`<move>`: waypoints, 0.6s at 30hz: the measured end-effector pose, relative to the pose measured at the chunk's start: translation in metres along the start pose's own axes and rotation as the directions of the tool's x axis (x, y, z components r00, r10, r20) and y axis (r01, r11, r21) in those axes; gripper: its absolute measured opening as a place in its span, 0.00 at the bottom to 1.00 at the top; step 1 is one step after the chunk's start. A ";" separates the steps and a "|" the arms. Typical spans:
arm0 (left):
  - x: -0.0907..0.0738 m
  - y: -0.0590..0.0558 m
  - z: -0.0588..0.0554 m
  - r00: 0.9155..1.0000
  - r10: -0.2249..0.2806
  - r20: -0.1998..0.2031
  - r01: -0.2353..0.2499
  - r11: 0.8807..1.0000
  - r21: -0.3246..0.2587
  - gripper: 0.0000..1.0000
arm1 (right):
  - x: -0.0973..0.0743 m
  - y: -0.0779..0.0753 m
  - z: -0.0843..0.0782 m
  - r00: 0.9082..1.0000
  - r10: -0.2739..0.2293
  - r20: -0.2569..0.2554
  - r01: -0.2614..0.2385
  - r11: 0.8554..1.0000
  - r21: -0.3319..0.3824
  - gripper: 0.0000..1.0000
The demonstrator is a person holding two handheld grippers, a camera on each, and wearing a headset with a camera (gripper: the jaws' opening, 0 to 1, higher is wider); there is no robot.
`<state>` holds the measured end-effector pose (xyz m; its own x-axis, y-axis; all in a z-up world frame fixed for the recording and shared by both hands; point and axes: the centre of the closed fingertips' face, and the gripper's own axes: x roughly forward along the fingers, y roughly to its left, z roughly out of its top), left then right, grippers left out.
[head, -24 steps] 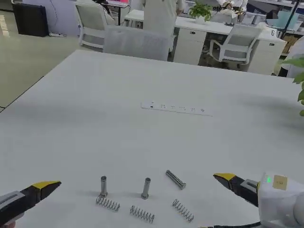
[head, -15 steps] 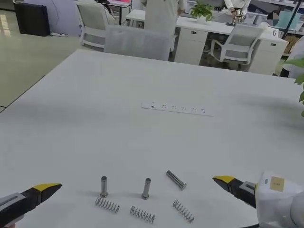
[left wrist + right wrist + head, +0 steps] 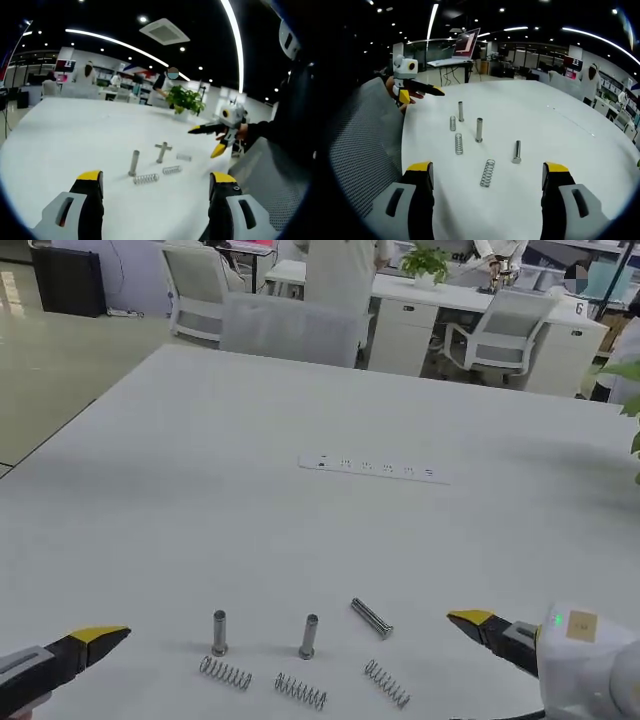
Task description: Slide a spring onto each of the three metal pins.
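Note:
Three metal pins rest on the white table: the left pin and the middle pin stand upright, and the right pin lies on its side. In front of each one a spring lies flat: left spring, middle spring, right spring. My left gripper hovers open to the left of the row, its jaws wide apart. To the right of the row my right gripper is open too. Neither holds anything.
A white power strip lies across the middle of the table. Office chairs and desks stand beyond the far edge. A grey mesh chair back is close by at the near edge.

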<state>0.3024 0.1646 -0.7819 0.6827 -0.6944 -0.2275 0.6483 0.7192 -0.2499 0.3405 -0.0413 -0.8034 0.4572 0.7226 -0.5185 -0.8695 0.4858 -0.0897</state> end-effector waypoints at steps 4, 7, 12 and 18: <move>0.000 0.000 0.000 1.000 0.000 -0.001 0.000 1.000 0.000 0.84 | 0.000 0.000 0.000 1.000 0.000 0.000 0.000 1.000 0.001 0.89; 0.000 0.000 0.000 1.000 0.001 -0.002 -0.001 1.000 0.000 0.84 | 0.001 0.000 -0.001 1.000 0.002 -0.001 -0.002 1.000 0.002 0.89; 0.000 0.000 -0.001 1.000 0.001 -0.002 -0.001 1.000 -0.002 0.83 | 0.001 0.001 -0.001 1.000 0.002 -0.002 -0.002 1.000 0.003 0.89; -0.001 0.000 -0.001 1.000 0.001 -0.001 -0.001 1.000 -0.002 0.83 | 0.001 0.001 -0.002 1.000 0.003 -0.005 -0.003 1.000 0.004 0.89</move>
<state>0.3014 0.1651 -0.7824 0.6831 -0.6937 -0.2283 0.6471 0.7199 -0.2511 0.3397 -0.0409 -0.8057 0.4533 0.7217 -0.5231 -0.8702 0.4854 -0.0844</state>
